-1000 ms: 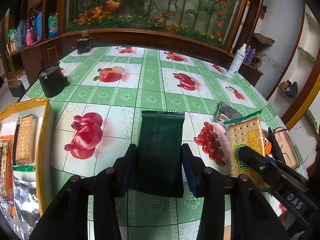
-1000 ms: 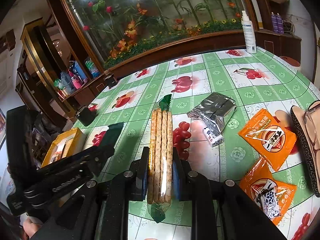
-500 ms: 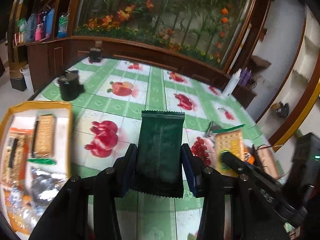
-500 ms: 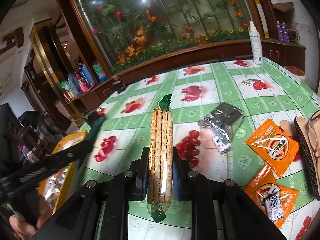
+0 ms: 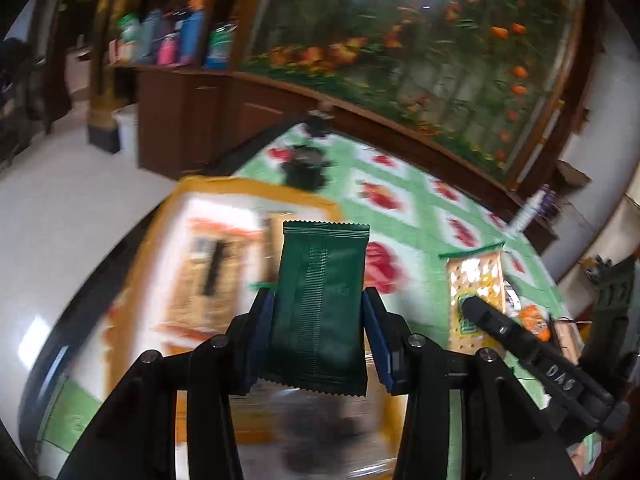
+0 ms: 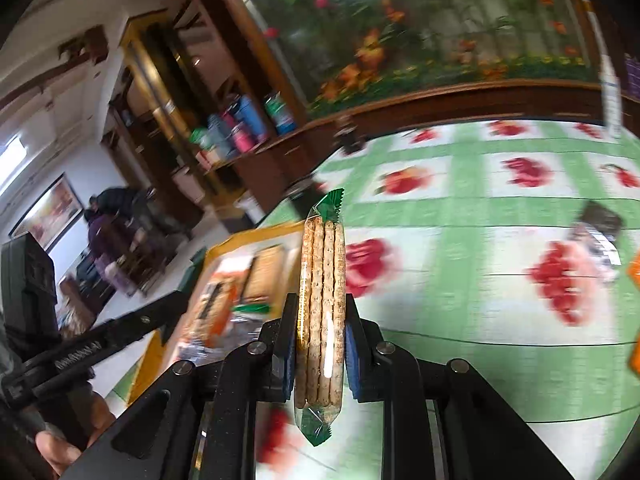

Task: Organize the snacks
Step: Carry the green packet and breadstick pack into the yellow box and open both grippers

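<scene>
**Snacks held over the yellow tray**

Snacks: the left gripper [image 5: 318, 312] is clamped on a dark green packet [image 5: 320, 304] above the yellow tray [image 5: 256, 192], already holding blurred packets. The right gripper [image 6: 320, 344] pinches a cracker pack [image 6: 322, 312] edge-on, just right of the tray. Far behind it stands a black container [image 5: 306, 168]; a silver pouch [image 6: 598, 232] lies far right on the checked tablecloth [image 6: 460, 208].

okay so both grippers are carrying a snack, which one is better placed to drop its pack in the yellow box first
Probably the left. The left gripper holds the dark green packet directly above the yellow box. The right gripper, clamping the cracker pack, sees the box off to its left.
</scene>
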A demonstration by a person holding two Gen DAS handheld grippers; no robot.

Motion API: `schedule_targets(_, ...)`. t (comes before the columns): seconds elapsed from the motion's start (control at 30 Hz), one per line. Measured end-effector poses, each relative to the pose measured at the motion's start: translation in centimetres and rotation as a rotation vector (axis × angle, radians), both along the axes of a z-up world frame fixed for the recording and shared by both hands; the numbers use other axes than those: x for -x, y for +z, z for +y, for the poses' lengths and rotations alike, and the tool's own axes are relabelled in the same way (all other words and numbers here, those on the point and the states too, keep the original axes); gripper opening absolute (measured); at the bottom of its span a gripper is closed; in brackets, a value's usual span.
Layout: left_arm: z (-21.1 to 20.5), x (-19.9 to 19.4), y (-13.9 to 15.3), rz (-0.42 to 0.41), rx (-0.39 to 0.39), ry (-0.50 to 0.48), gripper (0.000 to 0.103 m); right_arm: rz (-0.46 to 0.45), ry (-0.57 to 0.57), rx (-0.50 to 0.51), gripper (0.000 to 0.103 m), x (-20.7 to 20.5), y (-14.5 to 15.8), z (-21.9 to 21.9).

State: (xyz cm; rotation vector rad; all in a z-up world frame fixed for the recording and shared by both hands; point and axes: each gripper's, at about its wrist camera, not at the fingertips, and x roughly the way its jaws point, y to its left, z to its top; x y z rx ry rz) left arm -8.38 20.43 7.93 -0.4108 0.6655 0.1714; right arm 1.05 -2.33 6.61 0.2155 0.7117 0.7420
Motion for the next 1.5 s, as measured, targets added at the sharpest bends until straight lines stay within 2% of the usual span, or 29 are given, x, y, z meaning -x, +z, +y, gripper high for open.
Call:
schedule_targets(0.23,3.5,1.3,-3.2,0.052,0.027,0.06,0.044,0.049,0.085,0.039,0.022,-0.9,-0.8,8.2)
schedule_targets(0.33,4.3,1.7,-4.2,0.064,0.025,0.079,0.044,0.069,0.095,0.058,0.022,-1.1,-1.7,10.1)
schedule_targets(0.4,4.3,2.0,-4.5,0.062,-0.016,0.1,0.044,0.09,0.11,0.063,0.022,-1.3,-2.2,11.2)
schedule_targets(0.47,4.1,2.1,-4.8,0.055,-0.016,0.098,0.044,0.1,0.118,0.073,0.022,-1.1,-2.9,11.9)
schedule_targets(0.6,4.2,2.2,-4.7,0.029,-0.004,0.098,0.044,0.087,0.123,0.079,0.022,-1.2,-3.1,11.9)
schedule_targets(0.83,4.7,2.2,-4.7,-0.002,0.033,0.096,0.046,0.117,0.143,0.069,0.024,-1.1,-3.9,11.5)
schedule_targets(0.9,4.7,2.3,-4.7,-0.007,0.038,0.095,0.048,0.109,0.143,0.062,0.028,-1.1,-3.8,11.2)
schedule_targets(0.97,4.6,2.4,-4.6,-0.014,0.033,0.1,0.058,0.095,0.142,0.06,0.044,-0.8,-3.6,11.0)
schedule_targets(1.03,4.5,2.7,-4.3,-0.036,0.022,0.101,0.066,0.084,0.144,0.041,0.051,-0.6,-3.3,10.6)
schedule_targets(1.37,4.6,3.1,-3.9,-0.058,0.02,0.092,0.068,-0.024,0.123,-0.036,0.063,0.4,-0.3,7.7)
schedule_targets(1.5,4.5,3.3,-3.7,-0.072,0.019,0.09,0.069,-0.035,0.105,-0.076,0.063,0.3,0.5,5.6)
